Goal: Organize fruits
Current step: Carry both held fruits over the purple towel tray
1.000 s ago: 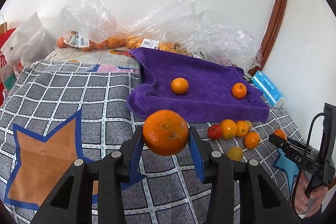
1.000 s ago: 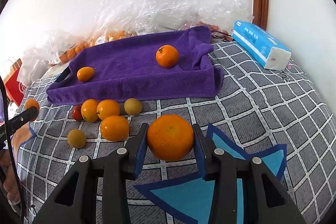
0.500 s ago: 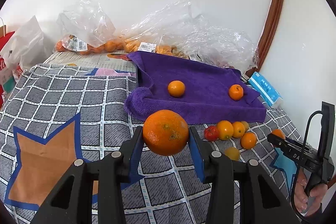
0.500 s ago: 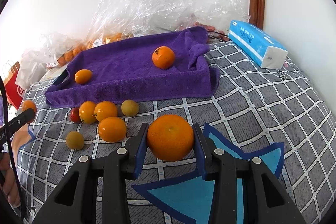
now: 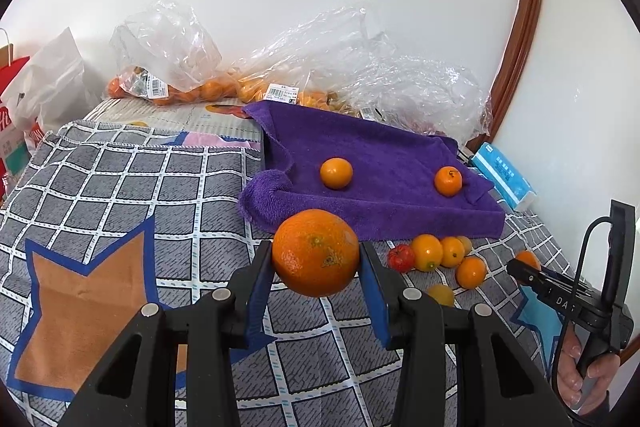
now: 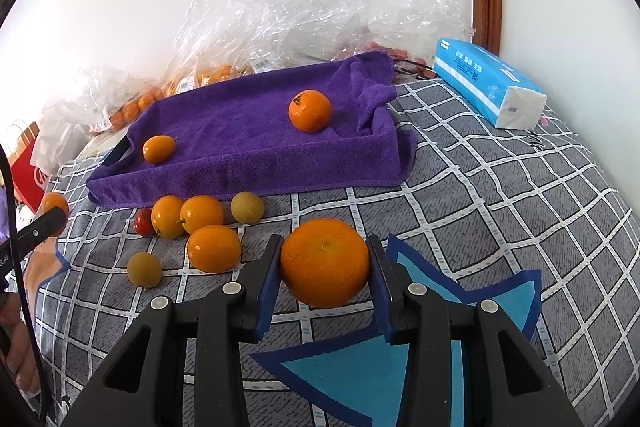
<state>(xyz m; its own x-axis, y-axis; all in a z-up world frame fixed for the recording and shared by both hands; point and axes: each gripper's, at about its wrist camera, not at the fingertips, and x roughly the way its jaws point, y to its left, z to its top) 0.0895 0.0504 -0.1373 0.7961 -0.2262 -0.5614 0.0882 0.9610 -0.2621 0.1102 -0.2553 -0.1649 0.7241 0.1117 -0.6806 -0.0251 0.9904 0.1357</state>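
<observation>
- Left wrist view: my left gripper (image 5: 316,261) pinched a large round orange (image 5: 315,251); the purple towel-lined tray (image 5: 400,223) lay just ahead.
- My right gripper (image 6: 324,269) clamped another big orange fruit (image 6: 324,262), loose small fruits to its left.
- I judged it best to lower both gently into the tray, apart.

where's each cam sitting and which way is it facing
Left wrist: rides the left tool, angled down toward the purple towel; shows its held orange and the right tool.
Right wrist: rides the right tool, facing the same towel; shows its own orange.
Shared: the towel, the loose fruit pile.
</observation>
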